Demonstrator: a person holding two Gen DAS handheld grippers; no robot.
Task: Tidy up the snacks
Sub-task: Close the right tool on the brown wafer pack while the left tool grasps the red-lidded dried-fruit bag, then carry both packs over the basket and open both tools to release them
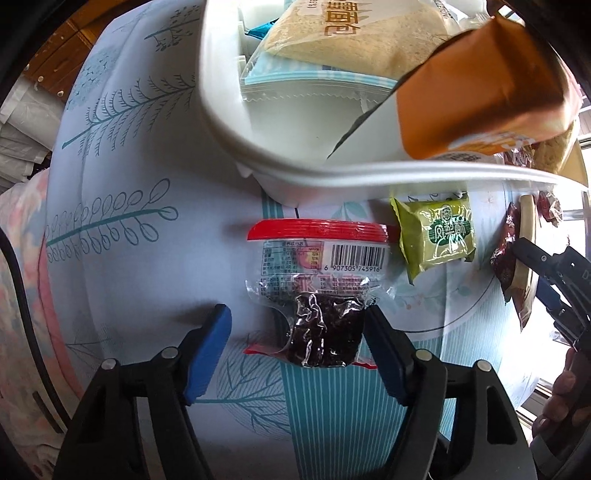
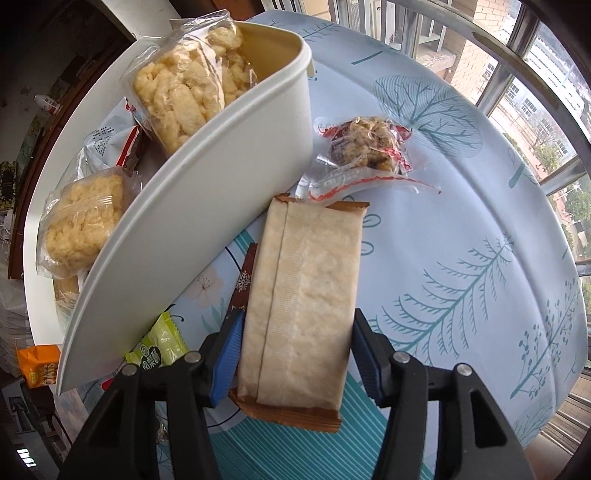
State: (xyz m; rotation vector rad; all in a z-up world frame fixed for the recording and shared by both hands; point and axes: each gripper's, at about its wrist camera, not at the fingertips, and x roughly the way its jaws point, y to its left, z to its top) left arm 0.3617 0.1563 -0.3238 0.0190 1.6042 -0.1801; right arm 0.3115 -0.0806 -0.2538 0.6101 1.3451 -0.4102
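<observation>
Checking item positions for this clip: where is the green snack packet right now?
In the left wrist view the green snack packet lies on the tablecloth, right of centre, just below the white bin rim and right of the red-topped packet.

On the table stands one white tub (image 2: 221,206), and beside it on the cloth I count five loose snacks: one red-edged clear packet of dark dried fruit (image 1: 325,295), one green wrapped pastry (image 1: 436,236), one long pale bar in a brown-edged wrapper (image 2: 303,314), one dark red-brown packet (image 1: 506,258) partly hidden by that bar, and one clear bag of nutty clusters (image 2: 369,147). Inside the tub the count is less sure: at least two clear bags of puffed yellow pieces (image 2: 184,96), one bread packet (image 1: 351,33) and one orange pack (image 1: 487,85). Two grippers are about, left (image 1: 295,328) and right (image 2: 295,350)
</observation>
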